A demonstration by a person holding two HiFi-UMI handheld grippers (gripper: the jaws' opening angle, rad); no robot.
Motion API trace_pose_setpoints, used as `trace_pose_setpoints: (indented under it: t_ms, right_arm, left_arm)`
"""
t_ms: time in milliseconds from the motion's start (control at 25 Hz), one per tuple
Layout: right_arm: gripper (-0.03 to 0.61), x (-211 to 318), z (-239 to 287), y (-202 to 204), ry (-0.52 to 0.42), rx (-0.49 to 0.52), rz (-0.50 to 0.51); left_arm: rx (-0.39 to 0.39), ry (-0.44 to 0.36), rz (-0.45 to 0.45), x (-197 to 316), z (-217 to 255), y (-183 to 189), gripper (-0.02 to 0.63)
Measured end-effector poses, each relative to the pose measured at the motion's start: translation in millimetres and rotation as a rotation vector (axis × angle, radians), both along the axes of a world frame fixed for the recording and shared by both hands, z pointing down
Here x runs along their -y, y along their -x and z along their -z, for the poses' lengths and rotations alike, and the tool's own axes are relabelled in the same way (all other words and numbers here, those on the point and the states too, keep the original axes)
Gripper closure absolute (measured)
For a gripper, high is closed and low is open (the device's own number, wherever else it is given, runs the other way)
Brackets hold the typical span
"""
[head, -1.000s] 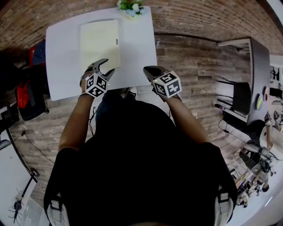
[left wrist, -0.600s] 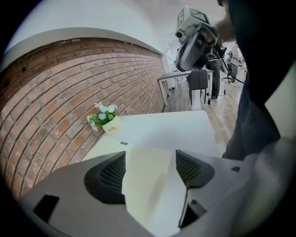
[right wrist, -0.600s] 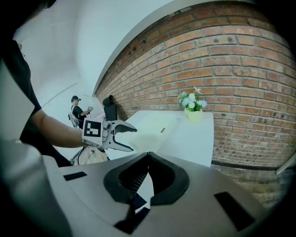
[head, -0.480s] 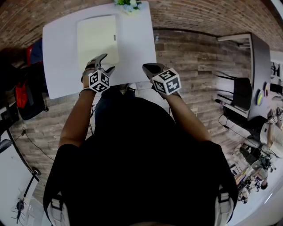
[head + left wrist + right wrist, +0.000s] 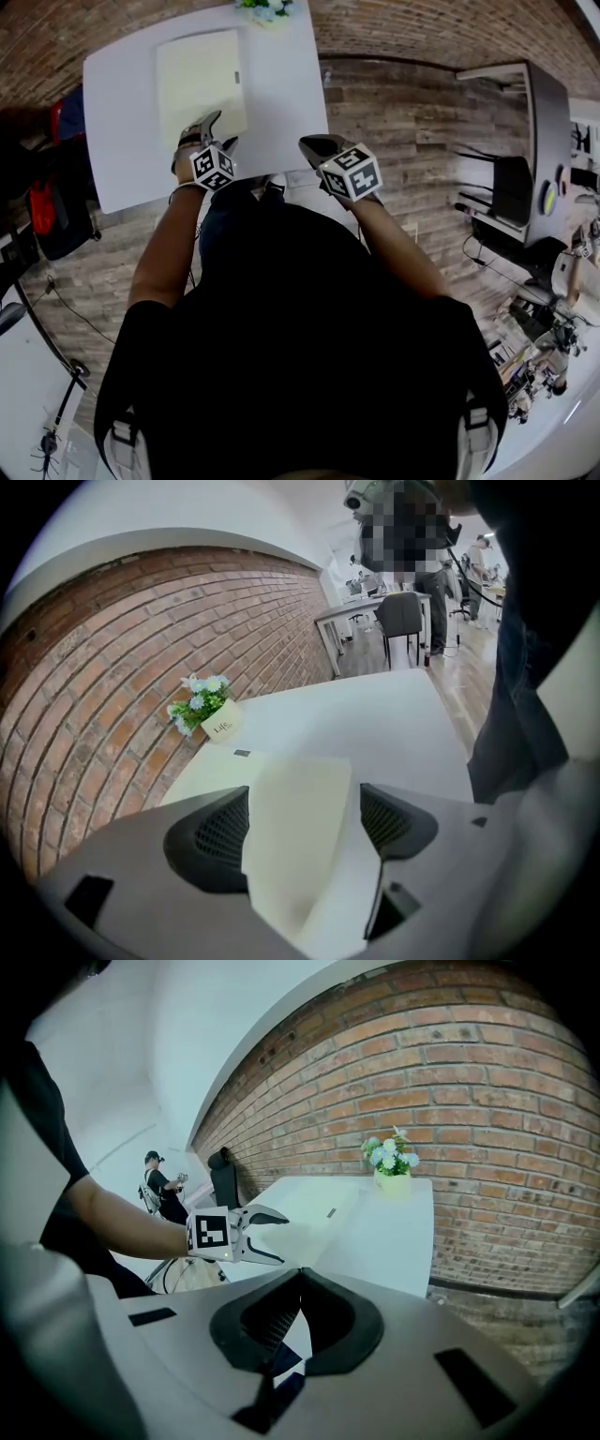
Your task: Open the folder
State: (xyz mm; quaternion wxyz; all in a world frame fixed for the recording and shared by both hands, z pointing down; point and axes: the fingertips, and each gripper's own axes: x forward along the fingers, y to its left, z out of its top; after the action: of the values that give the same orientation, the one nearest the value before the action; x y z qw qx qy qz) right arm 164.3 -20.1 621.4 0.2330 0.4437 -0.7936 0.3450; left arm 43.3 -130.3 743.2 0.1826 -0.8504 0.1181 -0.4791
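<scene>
A pale cream folder point(image 5: 197, 80) lies shut and flat on the white table point(image 5: 281, 94), with a small dark tab near its right edge. My left gripper point(image 5: 223, 131) hangs over the folder's near edge. Its jaws have just been opening and stand wide. In the left gripper view the folder point(image 5: 291, 855) shows between the open left gripper point(image 5: 305, 803), and the pads do not press on it. My right gripper point(image 5: 307, 143) is shut and empty at the table's near right corner. In the right gripper view the right gripper point(image 5: 300, 1277) has its tips together.
A small pot of flowers point(image 5: 261, 7) stands at the table's far edge, against the brick wall point(image 5: 122, 658). Dark and red bags point(image 5: 47, 197) sit on the floor left of the table. A desk with a chair point(image 5: 520, 187) stands to the right.
My left gripper has come down closer to the folder's near edge, and its jaws have spread wider. The right gripper has kept its place.
</scene>
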Motion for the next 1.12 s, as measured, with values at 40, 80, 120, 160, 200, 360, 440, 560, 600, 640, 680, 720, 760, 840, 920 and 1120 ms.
trace_pose_setpoints:
  t_ms: [40, 80, 120, 160, 200, 360, 440, 560, 600, 640, 680, 720, 760, 840, 920, 1120]
  right_arm:
    - [0.555, -1, 0, 0, 0.001, -0.001, -0.001]
    - [0.555, -2, -1, 1, 0.003, -0.002, -0.001]
    - [0.555, -2, -2, 1, 0.006, -0.003, -0.001]
    - [0.555, -3, -3, 2, 0.009, -0.003, 0.000]
    - [0.555, -4, -4, 3, 0.013, -0.002, 0.003]
    - [0.555, -6, -6, 3, 0.023, 0.000, 0.006]
    - [0.555, -8, -7, 2, 0.027, 0.003, 0.004]
    - [0.555, -11, -9, 0, 0.031, 0.001, 0.006]
    - [0.555, -12, -10, 0, 0.033, 0.000, 0.007]
    - [0.555, -12, -11, -1, 0.034, 0.000, 0.007]
    - [0.555, -12, -11, -1, 0.035, 0.000, 0.008]
    - [0.555, -12, -11, -2, 0.036, 0.000, 0.009]
    - [0.555, -12, -10, -2, 0.037, 0.001, 0.009]
    - [0.555, -12, -10, -3, 0.037, 0.001, 0.011]
    - [0.555, -14, -11, -3, 0.038, 0.002, 0.013]
    - [0.555, -15, -13, -1, 0.044, 0.009, 0.030]
  left_arm:
    - [0.006, -0.005, -0.006, 0, -2, 0, 0.244]
    - [0.012, -0.009, -0.014, -1, -4, -1, 0.244]
    - [0.018, -0.015, -0.021, -2, -6, -1, 0.244]
    - [0.023, -0.022, -0.026, -1, -7, 0, 0.244]
    - [0.027, -0.030, -0.028, 0, -8, -1, 0.244]
    - [0.046, -0.038, -0.041, 0, -15, -7, 0.239]
    - [0.055, -0.038, -0.051, 0, -19, -10, 0.239]
    - [0.061, -0.041, -0.051, 0, -20, -13, 0.239]
    - [0.062, -0.041, -0.050, 1, -21, -13, 0.239]
    - [0.062, -0.039, -0.049, 1, -21, -14, 0.239]
    - [0.062, -0.037, -0.047, 2, -21, -14, 0.238]
    - [0.059, -0.035, -0.045, 3, -20, -14, 0.239]
    - [0.056, -0.034, -0.043, 3, -18, -15, 0.239]
    - [0.050, -0.035, -0.043, 3, -15, -16, 0.239]
    - [0.044, -0.033, -0.053, 2, -15, -17, 0.244]
    - [0.025, -0.020, -0.070, 0, -11, -21, 0.268]
